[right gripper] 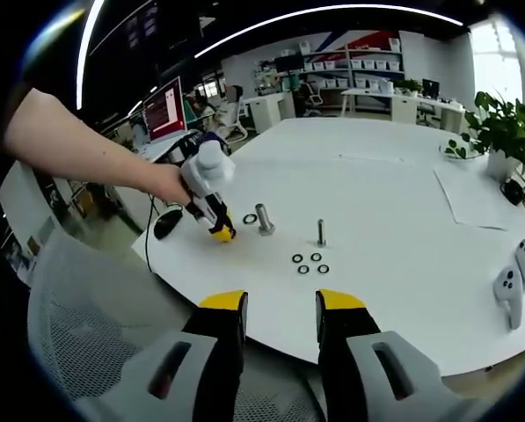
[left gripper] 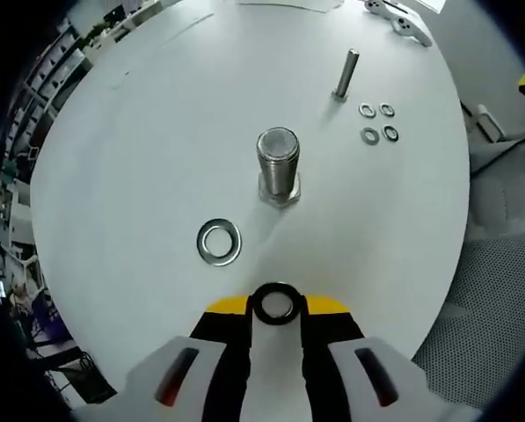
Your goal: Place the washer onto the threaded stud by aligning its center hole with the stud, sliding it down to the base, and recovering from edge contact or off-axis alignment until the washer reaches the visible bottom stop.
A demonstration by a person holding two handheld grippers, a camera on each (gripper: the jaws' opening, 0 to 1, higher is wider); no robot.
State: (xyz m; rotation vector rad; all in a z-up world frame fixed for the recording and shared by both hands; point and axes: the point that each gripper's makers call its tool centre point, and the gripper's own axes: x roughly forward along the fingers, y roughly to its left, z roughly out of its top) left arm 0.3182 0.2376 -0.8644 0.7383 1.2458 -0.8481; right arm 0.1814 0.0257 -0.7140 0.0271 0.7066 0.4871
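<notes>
Pinching washer (left gripper: 277, 304) low over table (left gripper: 139, 176), left gripper (left gripper: 277, 309); right gripper (right gripper: 280, 303) gaping

My two claws match: the left gripper (left gripper: 278, 309) and the right gripper (right gripper: 280, 308) each have white moulded bodies with a dark slotted recess glowing reddish, black finger stems capped by yellow pads (right gripper: 222, 301), and my arm (right gripper: 86, 145) is bare, no sleeve.

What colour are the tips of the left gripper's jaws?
Yellow, above black. The left gripper shows it best in the left gripper view, where the tips clamp a washer.
</notes>
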